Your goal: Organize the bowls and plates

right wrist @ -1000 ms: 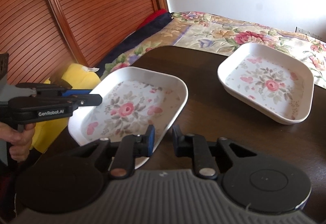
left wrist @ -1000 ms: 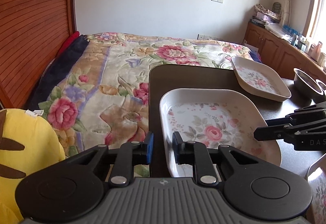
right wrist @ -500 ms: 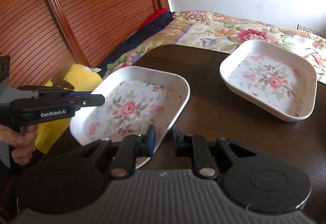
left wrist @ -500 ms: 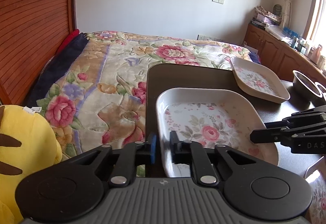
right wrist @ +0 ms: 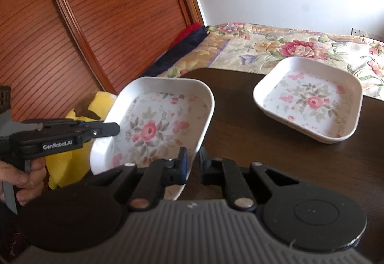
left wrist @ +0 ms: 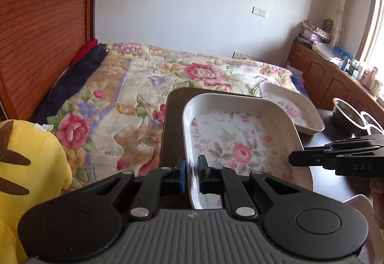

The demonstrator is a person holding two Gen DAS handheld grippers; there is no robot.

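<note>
The near floral plate (right wrist: 153, 124) was held tilted above the dark bench (right wrist: 276, 163), its rims pinched by the left tool (left wrist: 190, 174) and the right tool (right wrist: 193, 163); a second plate (right wrist: 309, 100) lay beyond.

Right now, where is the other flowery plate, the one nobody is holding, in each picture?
Left wrist view: the far plate sits at middle right on the dark table, partly hidden behind the held plate.
Right wrist view: it sits at upper right, in full view on the table.
Shared landmark: the flowery bedspread lies just beyond it in both views.
</note>
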